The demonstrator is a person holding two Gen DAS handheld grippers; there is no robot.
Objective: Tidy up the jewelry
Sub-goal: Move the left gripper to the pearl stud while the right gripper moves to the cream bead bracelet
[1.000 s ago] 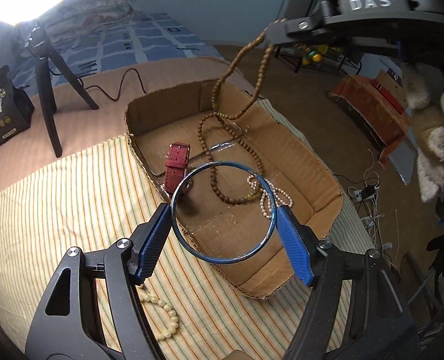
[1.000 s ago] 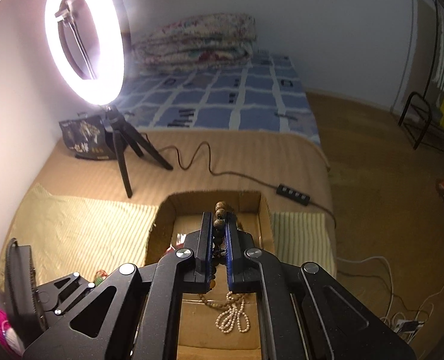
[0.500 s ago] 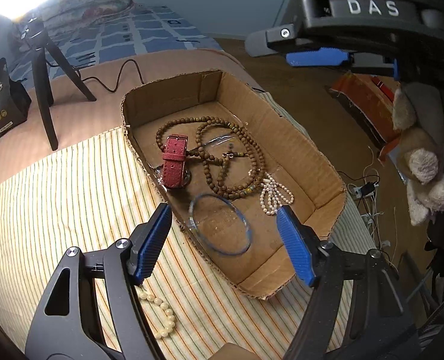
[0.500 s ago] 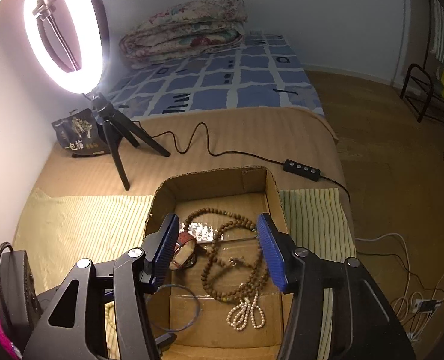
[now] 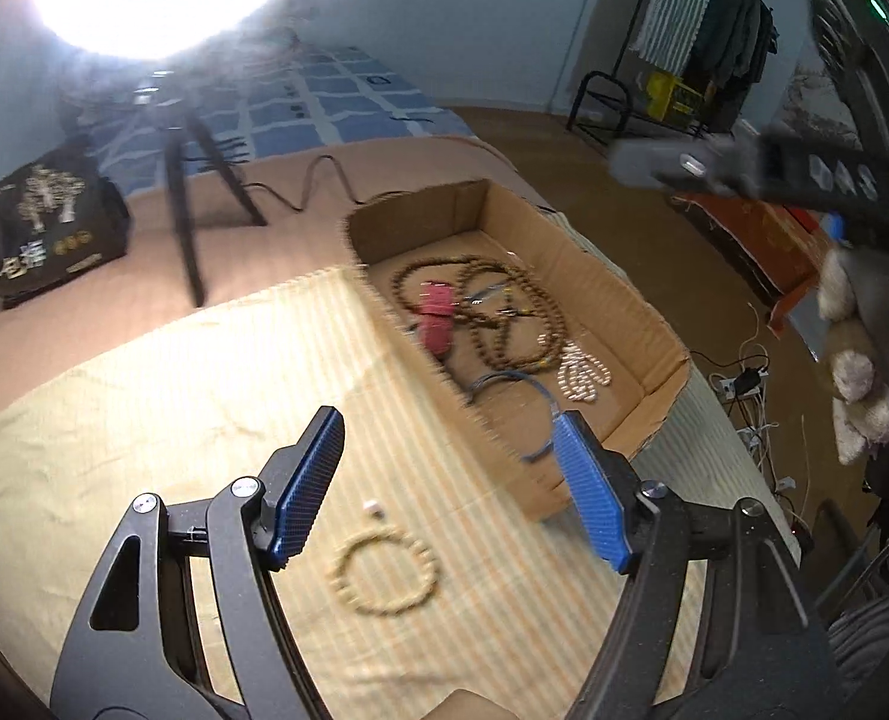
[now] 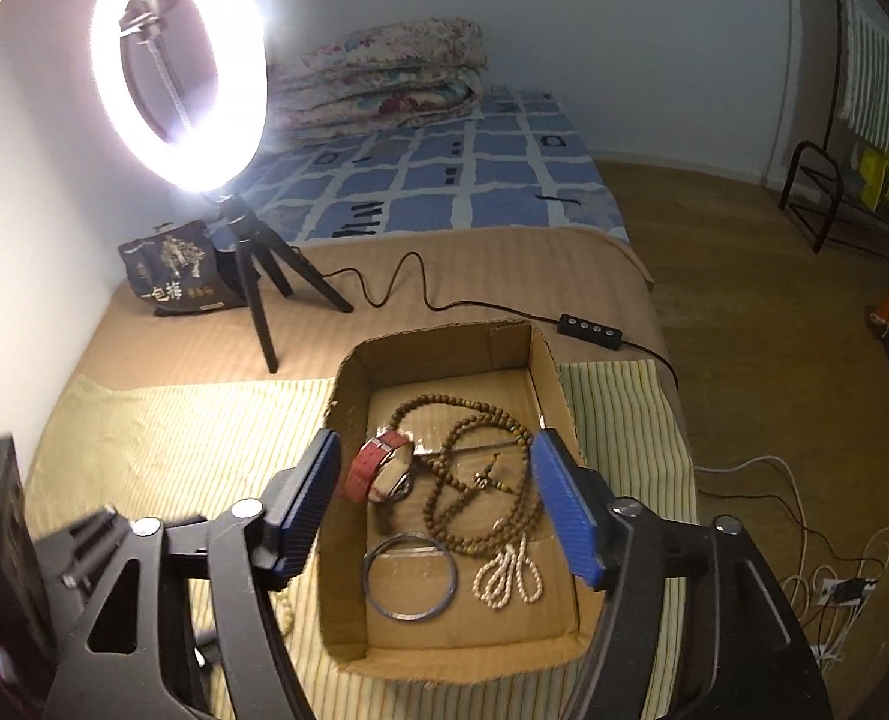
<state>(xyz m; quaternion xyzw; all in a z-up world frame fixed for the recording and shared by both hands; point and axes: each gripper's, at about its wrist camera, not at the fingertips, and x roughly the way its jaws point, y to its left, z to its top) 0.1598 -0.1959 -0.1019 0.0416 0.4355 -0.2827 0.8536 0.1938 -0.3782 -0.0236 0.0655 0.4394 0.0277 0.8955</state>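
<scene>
A cardboard box [image 6: 549, 381] [image 5: 636, 300] lies on the striped cloth. In it lie a brown bead necklace [image 6: 486, 480] [image 5: 504, 312], a red watch [image 6: 378, 468] [image 5: 435, 315], a blue bangle [image 6: 411, 576] [image 5: 531, 396] and a small pearl string [image 6: 507, 576] [image 5: 582, 369]. A cream bead bracelet [image 5: 384, 570] lies on the cloth outside the box, just ahead of my left gripper [image 5: 450, 486], which is open and empty. My right gripper [image 6: 438, 504] is open and empty above the box. A tiny white piece [image 5: 372, 507] lies by the bracelet.
A ring light on a black tripod [image 6: 252, 276] stands behind the box with its cable and controller [image 6: 591, 324]. A black snack bag [image 6: 174, 267] is at the back left. A folded quilt [image 6: 384, 78] lies far back. The bed edge drops off at the right.
The right gripper opened and dropped the brown necklace into the box. The left gripper opened, let the blue bangle fall into the box, then swung left over the cream bracelet.
</scene>
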